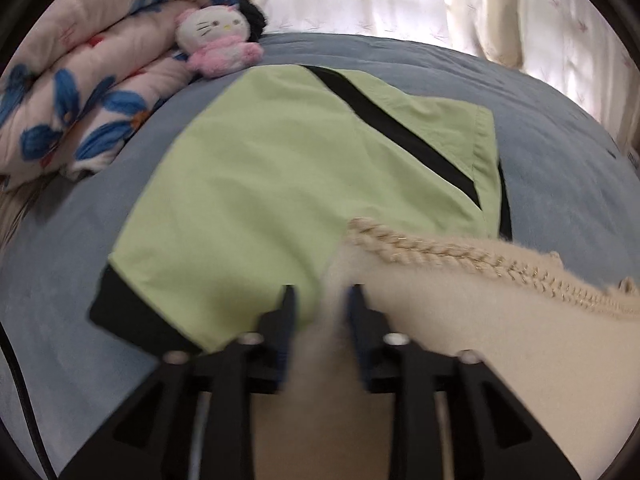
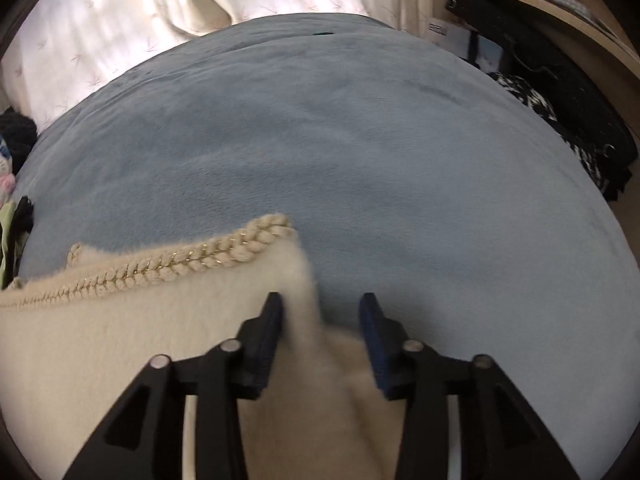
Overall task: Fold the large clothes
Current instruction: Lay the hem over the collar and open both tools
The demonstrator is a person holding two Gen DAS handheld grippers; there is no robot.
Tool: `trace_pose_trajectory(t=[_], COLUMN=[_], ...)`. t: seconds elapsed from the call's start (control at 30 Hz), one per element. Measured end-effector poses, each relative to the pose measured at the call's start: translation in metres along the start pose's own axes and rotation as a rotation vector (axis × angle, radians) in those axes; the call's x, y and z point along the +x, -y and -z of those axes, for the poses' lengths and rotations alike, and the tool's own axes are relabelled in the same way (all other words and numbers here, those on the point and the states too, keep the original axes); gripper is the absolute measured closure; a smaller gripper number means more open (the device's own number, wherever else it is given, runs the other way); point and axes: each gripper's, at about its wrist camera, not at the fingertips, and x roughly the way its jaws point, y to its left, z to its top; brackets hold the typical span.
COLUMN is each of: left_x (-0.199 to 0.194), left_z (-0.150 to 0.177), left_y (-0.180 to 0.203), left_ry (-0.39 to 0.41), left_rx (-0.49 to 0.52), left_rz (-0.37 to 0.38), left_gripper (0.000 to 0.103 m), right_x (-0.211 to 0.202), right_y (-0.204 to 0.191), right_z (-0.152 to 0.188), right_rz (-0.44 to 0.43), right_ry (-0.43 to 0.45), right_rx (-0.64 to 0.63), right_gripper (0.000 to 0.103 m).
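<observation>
Cream garment (image 1: pixel 500 344) on blue bedspread (image 2: pixel 360 140), braided gold-flecked trim (image 2: pixel 192 260) along far edge. Spans both wrist views: from centre to 4 o'clock in left view, from centre to 8 o'clock in right view. Left corner overlaps green-and-black garment (image 1: pixel 280 184), already laid flat, toward 12 o'clock in left view.

Left gripper (image 1: pixel 320 300): fingers apart, blurred cream fabric in the gap, pads not pressing on it. Right gripper (image 2: pixel 320 308): fingers apart; fuzzy corner touching left finger (image 2: pixel 268 332), right finger (image 2: pixel 376 336) clear of cloth (so no grip on either side).

Step in hand, as judged: release at end of a fold, far edge laid down on bedspread. Both corners appear let go; fold looks roughly even, trim running in one line across both views.

Next move calls for: both grippers lifted clear without dragging fuzzy pile along (snag risk at right corner), then regrasp at one side edge for second fold across. Care needed at left side to pinch cream layer only, not green cloth beneath.

Bystanders: floral quilt (image 1: pixel 80 80) and cat plush (image 1: pixel 218 36) at 10 to 11 o'clock in left view, well apart from work.
</observation>
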Motion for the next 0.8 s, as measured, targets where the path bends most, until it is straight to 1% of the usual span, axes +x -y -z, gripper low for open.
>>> trace_pose_trajectory(t=[0.03, 0.07, 0.13, 0.17, 0.23, 0.33, 0.4, 0.43, 0.47, 0.53, 0.6, 0.63, 0.67, 0.7, 0.73, 0.8], left_x=[-0.006, -0.013, -0.029, -0.037, -0.053, -0.072, -0.078, -0.08, -0.078, -0.07, -0.056, -0.048, -0.046, -0.045, -0.045, -0.044], left_z=[0.0, 0.0, 0.003, 0.005, 0.011, 0.018, 0.02, 0.022, 0.025, 0.032, 0.04, 0.044, 0.047, 0.05, 0.051, 0.049], left_y=[-0.004, -0.006, -0.003, 0.001, 0.014, 0.039, 0.058, 0.066, 0.079, 0.096, 0.109, 0.112, 0.114, 0.114, 0.112, 0.104], left_ry=[0.0, 0.004, 0.016, 0.02, 0.011, 0.007, 0.002, -0.001, -0.004, -0.014, -0.048, -0.057, -0.041, -0.005, 0.021, 0.041], left_rx=[-0.009, -0.01, 0.017, 0.035, 0.073, 0.104, 0.125, 0.133, 0.15, 0.179, 0.205, 0.221, 0.232, 0.25, 0.271, 0.286], left_rz=[-0.013, -0.017, -0.048, -0.055, -0.026, 0.069, 0.114, 0.125, 0.14, 0.146, 0.136, 0.119, 0.108, 0.108, 0.12, 0.161], left_gripper=[0.064, 0.064, 0.064, 0.059, 0.05, 0.049, 0.047, 0.043, 0.042, 0.042, 0.042, 0.042, 0.041, 0.04, 0.039, 0.039], right_x=[-0.009, -0.022, -0.041, -0.052, -0.074, -0.084, -0.088, -0.088, -0.085, -0.074, -0.058, -0.05, -0.041, -0.034, -0.027, -0.02], right_y=[0.0, -0.003, -0.013, -0.023, -0.056, -0.103, -0.138, -0.158, -0.176, -0.2, -0.216, -0.22, -0.221, -0.217, -0.207, -0.179], right_z=[0.001, 0.002, 0.006, 0.007, 0.013, 0.02, 0.029, 0.036, 0.042, 0.051, 0.058, 0.062, 0.062, 0.061, 0.056, 0.045], right_rz=[0.004, -0.004, -0.043, -0.067, -0.115, -0.187, -0.26, -0.302, -0.348, -0.397, -0.401, -0.383, -0.353, -0.327, -0.318, -0.309], right_ry=[0.008, 0.027, 0.063, 0.083, 0.108, 0.088, 0.082, 0.074, 0.061, 0.025, -0.005, -0.008, -0.005, 0.0, 0.003, 0.006], right_rx=[0.01, 0.016, -0.001, -0.022, -0.095, -0.172, -0.22, -0.242, -0.261, -0.285, -0.303, -0.313, -0.323, -0.323, -0.306, -0.242], right_gripper=[0.062, 0.062, 0.062, 0.062, 0.062, 0.062, 0.062, 0.062, 0.062, 0.062, 0.062, 0.062, 0.063, 0.064, 0.064, 0.065])
